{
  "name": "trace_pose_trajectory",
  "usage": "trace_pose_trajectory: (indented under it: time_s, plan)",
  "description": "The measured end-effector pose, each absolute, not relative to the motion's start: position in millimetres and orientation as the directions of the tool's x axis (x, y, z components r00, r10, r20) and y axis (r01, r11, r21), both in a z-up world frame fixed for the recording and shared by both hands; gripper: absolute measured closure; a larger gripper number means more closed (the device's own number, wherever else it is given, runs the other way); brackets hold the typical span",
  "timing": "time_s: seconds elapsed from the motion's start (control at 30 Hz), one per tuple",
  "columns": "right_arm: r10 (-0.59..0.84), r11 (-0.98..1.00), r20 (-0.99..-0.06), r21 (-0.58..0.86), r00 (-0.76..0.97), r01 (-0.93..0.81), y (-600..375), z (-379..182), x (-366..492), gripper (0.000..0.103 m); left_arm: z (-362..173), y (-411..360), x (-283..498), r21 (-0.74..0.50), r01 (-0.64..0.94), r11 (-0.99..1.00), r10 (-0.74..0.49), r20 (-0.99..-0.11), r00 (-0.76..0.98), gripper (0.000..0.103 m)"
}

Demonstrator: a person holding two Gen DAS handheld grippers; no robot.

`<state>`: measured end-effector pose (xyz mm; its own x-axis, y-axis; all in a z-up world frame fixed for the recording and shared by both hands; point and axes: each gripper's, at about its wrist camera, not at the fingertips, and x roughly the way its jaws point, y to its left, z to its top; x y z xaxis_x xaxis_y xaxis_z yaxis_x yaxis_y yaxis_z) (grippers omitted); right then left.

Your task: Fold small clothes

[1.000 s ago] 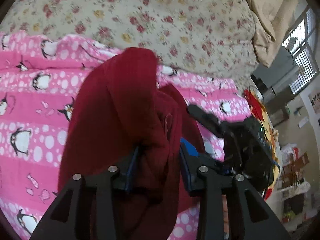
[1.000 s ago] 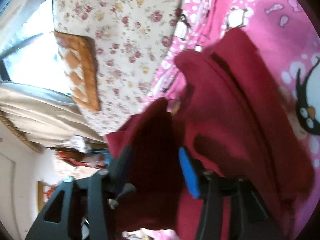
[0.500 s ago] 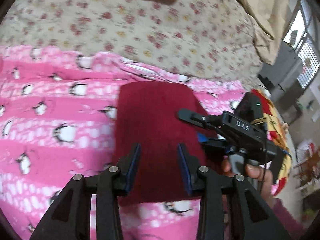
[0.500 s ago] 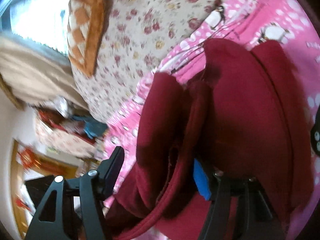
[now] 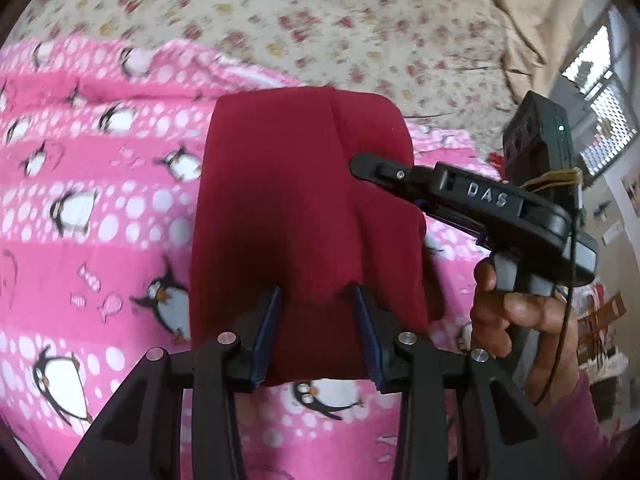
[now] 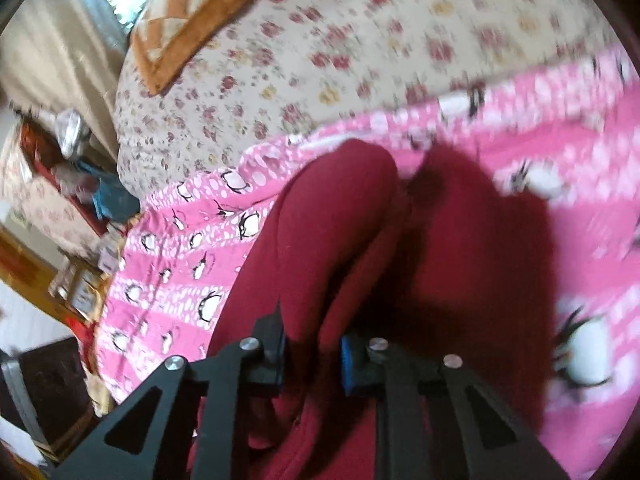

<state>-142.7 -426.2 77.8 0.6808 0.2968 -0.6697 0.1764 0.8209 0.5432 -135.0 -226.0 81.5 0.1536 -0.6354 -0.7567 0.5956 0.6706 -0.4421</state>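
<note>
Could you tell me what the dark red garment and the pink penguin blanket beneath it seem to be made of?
The dark red garment looks like a soft, matte knit or fleece: no sheen, and thick, rounded folds. The pink penguin blanket looks like plush printed fleece, with a slightly fuzzy surface and soft-edged dots. Motion blur leaves the exact weave of both uncertain.

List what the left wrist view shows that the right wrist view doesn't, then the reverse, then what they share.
Only the left wrist view: the right gripper seen from the side, the hand holding it, and a barred window.

Only the right wrist view: an orange patterned cushion on the floral sheet, and blurred room clutter beside the bed.

Both: the dark red garment lying on the pink penguin blanket, with the floral sheet beyond. In the right wrist view the right gripper's jaws, which have just been closing, have red fabric between them.
</note>
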Motion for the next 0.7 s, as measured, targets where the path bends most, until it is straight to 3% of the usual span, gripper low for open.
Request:
trace_pose_trajectory:
  time_s: [0.17,0.3,0.47,0.7]
  plan:
    - [0.231,0.858,-0.691,0.476,0.685,0.191,-454,95,-158,0.085,106,-223,-117,-0.45,0.565,0.692,-0.651,-0.727,0.218,0.087]
    - [0.222,0.827,-0.696,0.505,0.683,0.246,-483,85,-164,0.085,93,-247,-107,-0.419,0.564,0.712,-0.611,-0.766,0.202,0.087]
    - [0.22,0.816,-0.72,0.505,0.658,0.28,-491,61,-157,0.085,64,-278,-113,-0.28,0.608,0.743,-0.5,-0.837,0.225,0.087]
    - [0.208,0.803,-0.736,0.504,0.644,0.317,-494,42,-152,0.082,63,-287,-117,-0.174,0.648,0.741,-0.446,-0.85,0.282,0.087]
